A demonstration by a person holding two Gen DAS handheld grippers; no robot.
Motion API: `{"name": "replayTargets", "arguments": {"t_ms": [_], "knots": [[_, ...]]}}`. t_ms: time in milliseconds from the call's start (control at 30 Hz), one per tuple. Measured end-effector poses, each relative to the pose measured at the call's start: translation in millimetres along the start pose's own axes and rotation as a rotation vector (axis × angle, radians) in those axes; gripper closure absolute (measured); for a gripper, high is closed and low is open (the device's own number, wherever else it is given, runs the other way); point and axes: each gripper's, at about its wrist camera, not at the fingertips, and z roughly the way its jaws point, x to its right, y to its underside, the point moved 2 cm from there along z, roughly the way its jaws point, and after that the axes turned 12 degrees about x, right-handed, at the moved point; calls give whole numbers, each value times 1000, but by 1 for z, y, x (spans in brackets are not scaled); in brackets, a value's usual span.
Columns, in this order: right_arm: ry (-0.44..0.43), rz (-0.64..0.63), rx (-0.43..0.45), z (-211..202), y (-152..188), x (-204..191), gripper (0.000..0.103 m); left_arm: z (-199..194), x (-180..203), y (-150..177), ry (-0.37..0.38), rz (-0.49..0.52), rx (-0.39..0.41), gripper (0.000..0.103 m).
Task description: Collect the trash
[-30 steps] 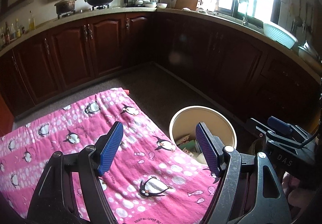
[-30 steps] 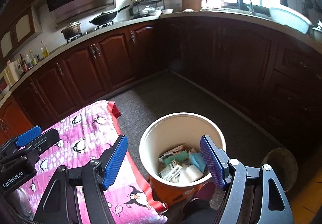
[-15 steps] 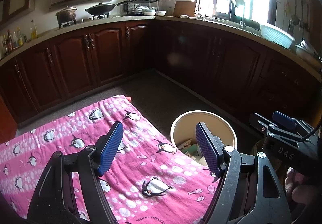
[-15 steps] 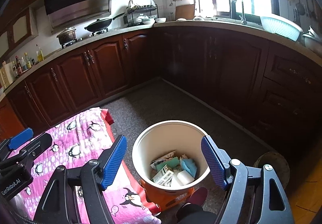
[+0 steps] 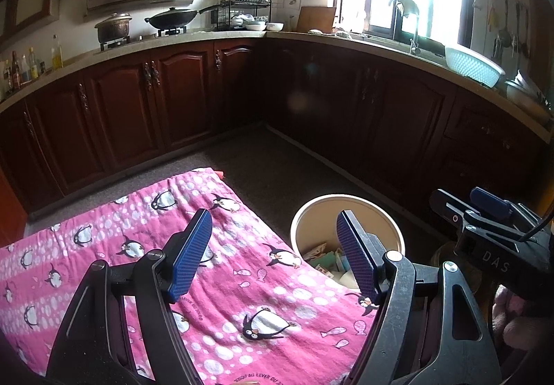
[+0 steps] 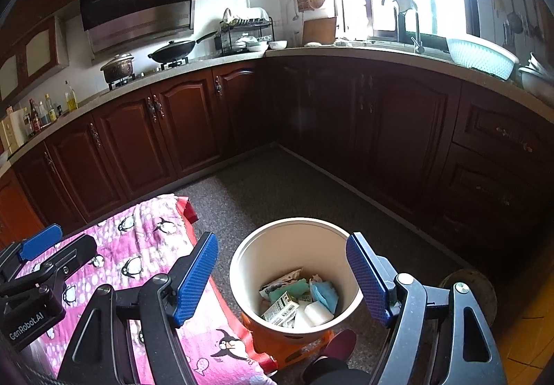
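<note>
The left gripper (image 5: 273, 253) is hovering with its ribbed blue pads standing apart and nothing between them, and the right gripper (image 6: 282, 277) is doing the same, its jaws empty and spread wide. In the right wrist view, the round cream plastic trash bin (image 6: 249, 267) is sitting at lower centre, directly ahead of and below the right gripper, framed between its two pads; in the left wrist view the same bin (image 5: 391, 229) is lying right of centre, partly behind the right-hand pad, so the right hand looks to be the nearer one. Inside the bin, the collected trash (image 6: 299, 302) is piling up: a printed cardboard carton lying flat, a white paper roll on its side, crumpled teal and blue wrappers. The bin is standing upright on an orange base, just beside the edge of the pink penguin-patterned cloth (image 5: 104, 260), whose soft, slightly wrinkled surface is showing no loose litter in either view. Judging from this, collecting seems largely finished.
</note>
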Motion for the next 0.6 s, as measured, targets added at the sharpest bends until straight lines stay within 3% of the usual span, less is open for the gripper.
{"name": "replayTargets", "arguments": {"t_ms": [600], "knots": [[-4,-15,-4,1,1,-2,29,1,-3,2,-10,-5,10,29]]}}
